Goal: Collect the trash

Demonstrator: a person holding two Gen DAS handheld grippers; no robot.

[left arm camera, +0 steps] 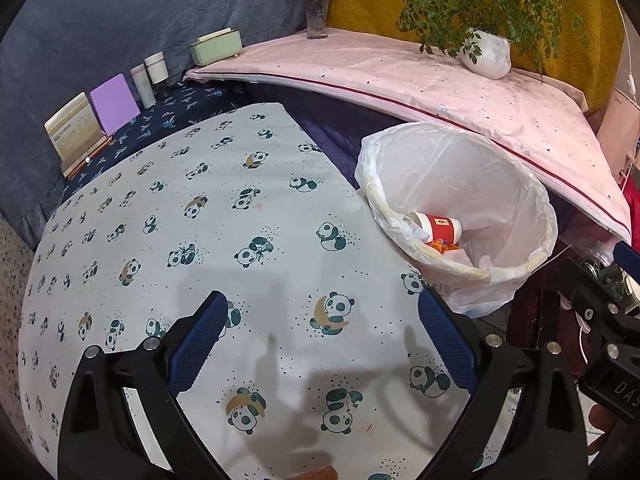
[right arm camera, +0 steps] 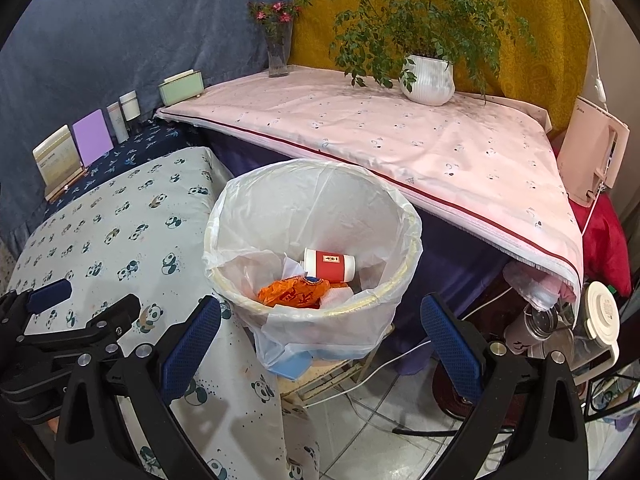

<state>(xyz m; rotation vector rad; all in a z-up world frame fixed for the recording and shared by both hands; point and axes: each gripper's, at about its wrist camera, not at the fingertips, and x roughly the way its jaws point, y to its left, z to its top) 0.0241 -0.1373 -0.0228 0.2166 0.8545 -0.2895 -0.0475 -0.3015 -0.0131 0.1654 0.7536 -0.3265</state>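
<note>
Left gripper (left arm camera: 320, 344): blue-padded jaws spread wide, empty, above the bare panda-print grey tablecloth (left arm camera: 160, 240); open cloth runs left to the table edge. Bin stands just beside the cloth's right edge.

White plastic-lined round wastebasket (right arm camera: 224, 240): holds a red-and-white paper cup (right arm camera: 330, 266) on its side, an orange crumpled wrapper (right arm camera: 294, 292) and white paper scraps.

Right gripper (right arm camera: 320, 340): jaws wide, empty, in front of the bin's near rim.

Right wrist view alone shows the tiled floor, white cables (right arm camera: 376, 376) and jars under the pink-draped table (right arm camera: 400, 148); the wrapper is mostly hidden in the left wrist view.
</note>
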